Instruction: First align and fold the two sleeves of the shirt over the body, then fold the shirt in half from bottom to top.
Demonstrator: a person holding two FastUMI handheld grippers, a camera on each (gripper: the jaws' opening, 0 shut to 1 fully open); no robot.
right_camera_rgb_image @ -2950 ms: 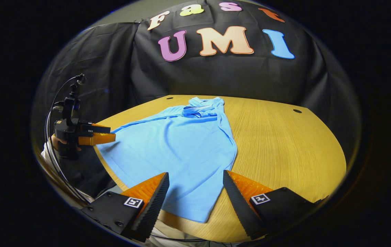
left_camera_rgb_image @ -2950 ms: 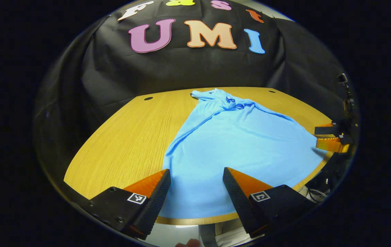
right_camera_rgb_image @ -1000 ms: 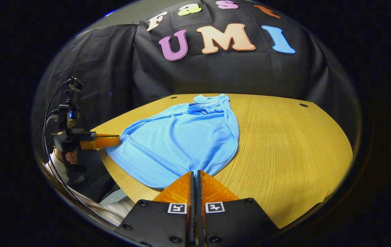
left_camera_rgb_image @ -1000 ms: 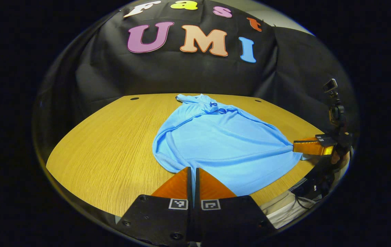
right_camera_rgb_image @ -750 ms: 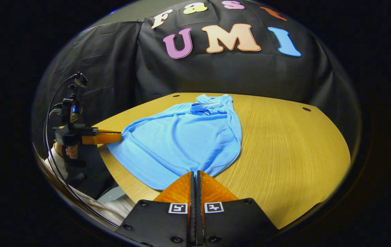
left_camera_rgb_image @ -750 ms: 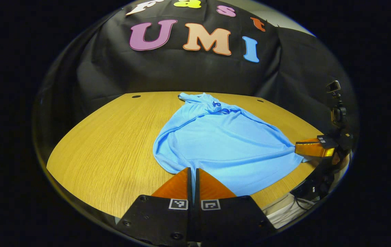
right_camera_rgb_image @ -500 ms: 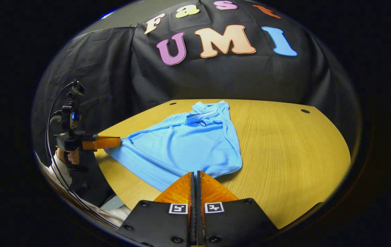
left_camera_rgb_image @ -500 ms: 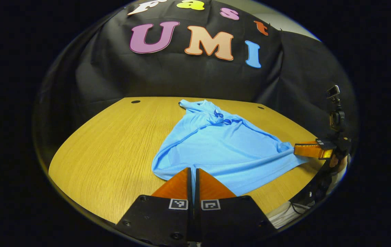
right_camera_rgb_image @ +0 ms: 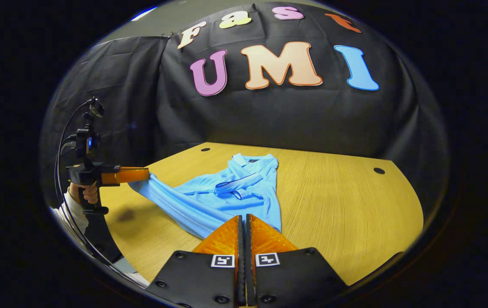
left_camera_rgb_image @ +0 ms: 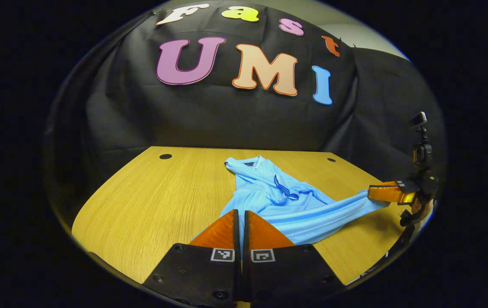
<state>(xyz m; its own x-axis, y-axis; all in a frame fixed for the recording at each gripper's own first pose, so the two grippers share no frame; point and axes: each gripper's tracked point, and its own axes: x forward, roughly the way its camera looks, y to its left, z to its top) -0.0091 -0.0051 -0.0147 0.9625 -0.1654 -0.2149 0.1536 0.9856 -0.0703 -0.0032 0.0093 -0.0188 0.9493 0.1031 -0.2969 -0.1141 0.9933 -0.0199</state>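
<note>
Left gripper view: I have my left gripper (left_camera_rgb_image: 239, 216) pinched tight on the hem of the blue shirt (left_camera_rgb_image: 278, 201), and my right gripper (right_camera_rgb_image: 242, 222) clamps the other hem corner, both raised off the wooden table (right_camera_rgb_image: 346, 214) to carry the bottom edge toward the collar (right_camera_rgb_image: 248, 160) lying beyond, near the far edge.

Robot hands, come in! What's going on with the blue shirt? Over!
Left gripper and right gripper each shut on a bottom corner of the blue shirt. Hem lifted off the table, collar end lying flat. Fold path looks clear.
</note>
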